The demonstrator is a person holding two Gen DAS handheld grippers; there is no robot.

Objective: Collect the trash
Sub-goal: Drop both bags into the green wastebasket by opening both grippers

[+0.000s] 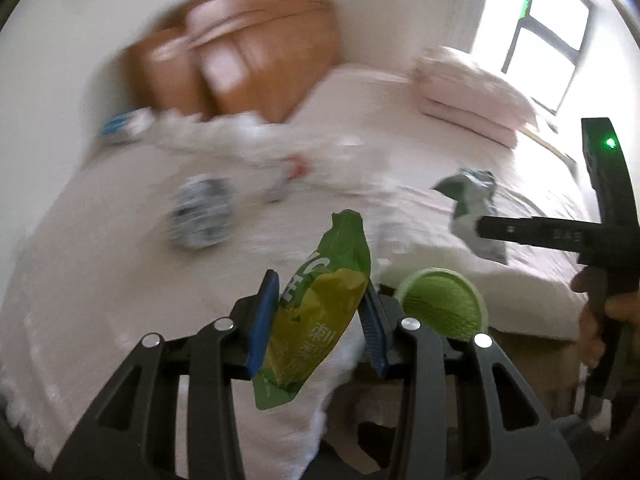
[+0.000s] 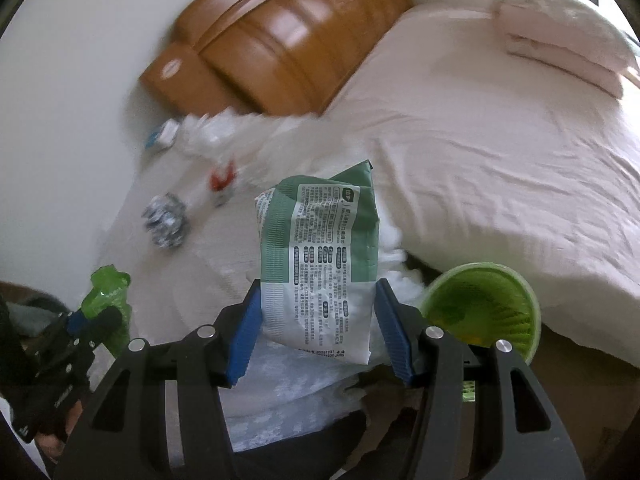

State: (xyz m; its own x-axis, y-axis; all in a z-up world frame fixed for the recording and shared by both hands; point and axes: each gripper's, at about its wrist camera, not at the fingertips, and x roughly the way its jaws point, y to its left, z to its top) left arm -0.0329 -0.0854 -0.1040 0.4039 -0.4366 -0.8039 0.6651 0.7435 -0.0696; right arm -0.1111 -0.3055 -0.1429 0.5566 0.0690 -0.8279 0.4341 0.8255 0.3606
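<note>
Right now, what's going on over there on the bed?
A person is clearing trash off a bed with two handheld grippers. The left gripper is shut on a green snack wrapper, and the right gripper is shut on a green-and-white packet. A green wastebasket stands beside the bed, just ahead of both. A crumpled wrapper and other litter lie on the bed.

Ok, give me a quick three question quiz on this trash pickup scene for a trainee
1. True or false: the left gripper is shut on a green snack packet.
2. Which does the right gripper hold? A a crumpled foil ball, B a green and white printed pouch, C a pillow.
3. Fill in: the green bin stands beside the ____.

Key: 1 true; 2 B; 3 bed.
</note>
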